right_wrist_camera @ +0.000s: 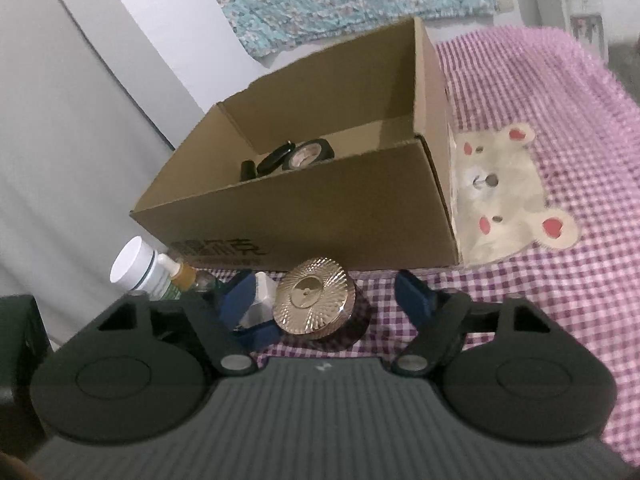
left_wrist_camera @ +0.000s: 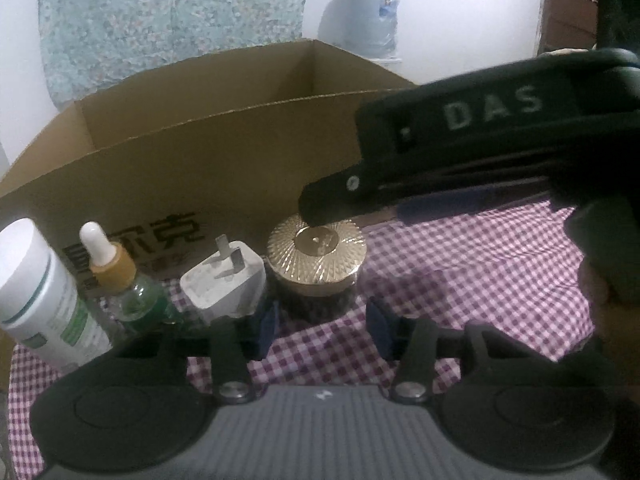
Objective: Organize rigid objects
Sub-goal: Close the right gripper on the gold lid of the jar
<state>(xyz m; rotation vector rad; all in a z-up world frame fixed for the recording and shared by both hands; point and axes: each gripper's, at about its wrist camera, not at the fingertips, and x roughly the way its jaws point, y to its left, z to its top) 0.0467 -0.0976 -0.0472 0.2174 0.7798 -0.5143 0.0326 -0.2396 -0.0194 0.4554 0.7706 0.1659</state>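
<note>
While the left gripper (left_wrist_camera: 322,328) hangs with jaws spread, the dark jar with a ribbed gold lid (left_wrist_camera: 316,256) stands on purple checked cloth (left_wrist_camera: 480,280) beside a white plug adapter (left_wrist_camera: 224,280), against the brown cardboard box (left_wrist_camera: 200,148). From the right wrist, the right gripper (right_wrist_camera: 326,300) (also released) straddles the jar (right_wrist_camera: 314,296); black tape rolls (right_wrist_camera: 308,154) lie inside the box (right_wrist_camera: 320,208).

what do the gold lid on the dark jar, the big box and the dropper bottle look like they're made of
Gold lid: probably shiny metal or metallised plastic; its ribbed rays catch bright highlights. Cardboard box: matte brown corrugated cardboard, with folded flaps and raw edges. Dropper bottle: clear glass or plastic body showing green inside, a tan collar and a white, likely rubber, bulb.
</note>
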